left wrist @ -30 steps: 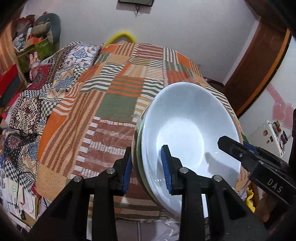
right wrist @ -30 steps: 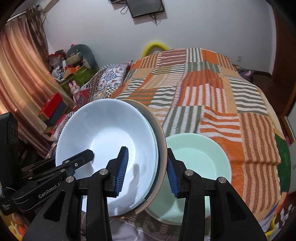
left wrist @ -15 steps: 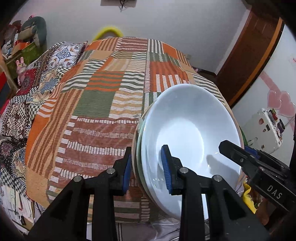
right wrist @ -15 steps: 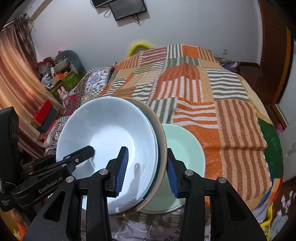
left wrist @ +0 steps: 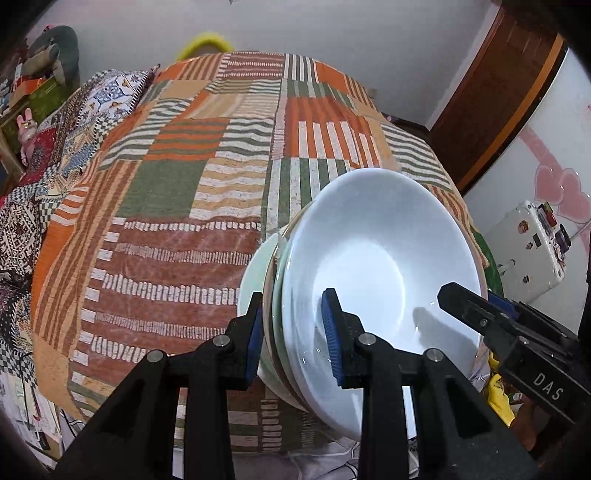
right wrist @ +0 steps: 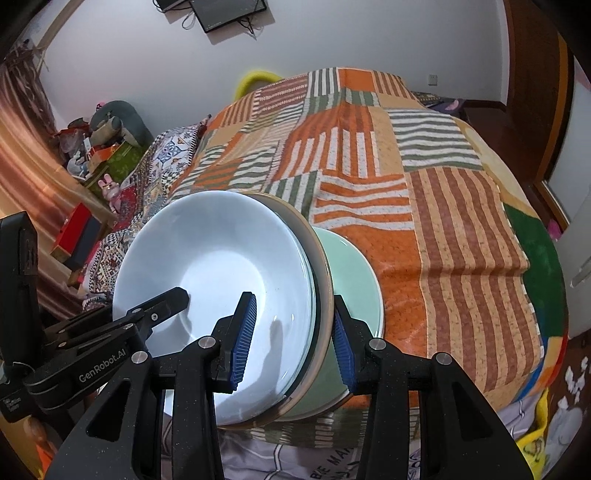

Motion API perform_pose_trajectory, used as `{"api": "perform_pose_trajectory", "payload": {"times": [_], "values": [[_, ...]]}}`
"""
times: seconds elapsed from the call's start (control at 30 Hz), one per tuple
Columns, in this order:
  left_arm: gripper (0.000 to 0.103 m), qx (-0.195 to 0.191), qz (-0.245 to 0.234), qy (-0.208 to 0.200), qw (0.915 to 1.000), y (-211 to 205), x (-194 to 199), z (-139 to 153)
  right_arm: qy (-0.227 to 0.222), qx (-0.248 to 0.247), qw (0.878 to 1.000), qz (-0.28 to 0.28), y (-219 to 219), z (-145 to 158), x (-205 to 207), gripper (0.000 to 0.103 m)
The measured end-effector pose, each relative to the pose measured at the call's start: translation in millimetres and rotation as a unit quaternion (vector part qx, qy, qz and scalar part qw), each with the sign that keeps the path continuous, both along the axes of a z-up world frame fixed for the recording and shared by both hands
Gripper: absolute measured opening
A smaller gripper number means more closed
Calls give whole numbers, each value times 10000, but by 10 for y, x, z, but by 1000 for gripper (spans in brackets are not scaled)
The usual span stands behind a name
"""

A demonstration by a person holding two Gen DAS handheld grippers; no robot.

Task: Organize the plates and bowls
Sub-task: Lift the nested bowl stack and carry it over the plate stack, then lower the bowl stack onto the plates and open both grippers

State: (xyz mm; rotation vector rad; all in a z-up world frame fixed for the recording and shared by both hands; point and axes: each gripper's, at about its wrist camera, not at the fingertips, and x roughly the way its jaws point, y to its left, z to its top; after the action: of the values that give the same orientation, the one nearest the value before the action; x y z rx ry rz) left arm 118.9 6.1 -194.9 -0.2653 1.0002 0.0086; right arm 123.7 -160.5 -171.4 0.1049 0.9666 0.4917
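Far left in the left wrist view: patterned pillows (left wrist: pixel 85 122) and clutter beside the bed (left wrist: pixel 173 192), under a striped patchwork blanket (left wrist: pixel 166 280) of orange, green and rust.

Low centre: left gripper (left wrist: pixel 293 328), its blue-padded fingers (left wrist: pixel 330 332) clamped on the near-left rim of a stack of bowls (left wrist: pixel 384 258). One pad inside the white top bowl, the other against the outside of the stack. Stack tilted, raised off the blanket, its open face turned toward the camera. Several nested rims visible at the edge; exact count hard to tell.

Just left of the stack, peeking from behind it: edge of a pale green plate (left wrist: pixel 255 273).

Right of centre: tip of the other gripper reaching onto the far rim of the same top bowl.

Far right: white case with stickers (left wrist: pixel 528 251) by the wall, wooden door frame (left wrist: pixel 491 92) above it.

In the right wrist view, far left: curtain (right wrist: pixel 26 147), toys and boxes on a shelf. Then the left gripper's black body entering from the lower left, its tip on the rim of the stack of bowls (right wrist: pixel 218 280).

Centre: right gripper (right wrist: pixel 293 339), fingers (right wrist: pixel 242 336) closed on the opposite rim of the stack, one pad inside the white bowl, the other outside against the beige outer bowl.

Just right of the stack: pale green plate (right wrist: pixel 354 280) lying flat on the blanket (right wrist: pixel 461 236) near the bed's front edge, partly hidden behind the stack.

Top: wall-mounted screen (right wrist: pixel 225 13).
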Motion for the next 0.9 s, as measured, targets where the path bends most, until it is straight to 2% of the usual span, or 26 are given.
{"api": "perform_pose_trajectory", "payload": {"times": [0.37, 0.73, 0.9], "values": [[30, -20, -159, 257, 9995, -92, 146, -210, 218, -97, 9996, -141, -72, -142, 111, 37], [30, 229, -261, 176, 9992, -140, 215, -234, 231, -85, 9995, -185, -79, -236, 179, 39], [30, 104, -215, 150, 9996, -110, 211, -247, 194, -39, 9997, -138, -87, -248, 169, 39]]}}
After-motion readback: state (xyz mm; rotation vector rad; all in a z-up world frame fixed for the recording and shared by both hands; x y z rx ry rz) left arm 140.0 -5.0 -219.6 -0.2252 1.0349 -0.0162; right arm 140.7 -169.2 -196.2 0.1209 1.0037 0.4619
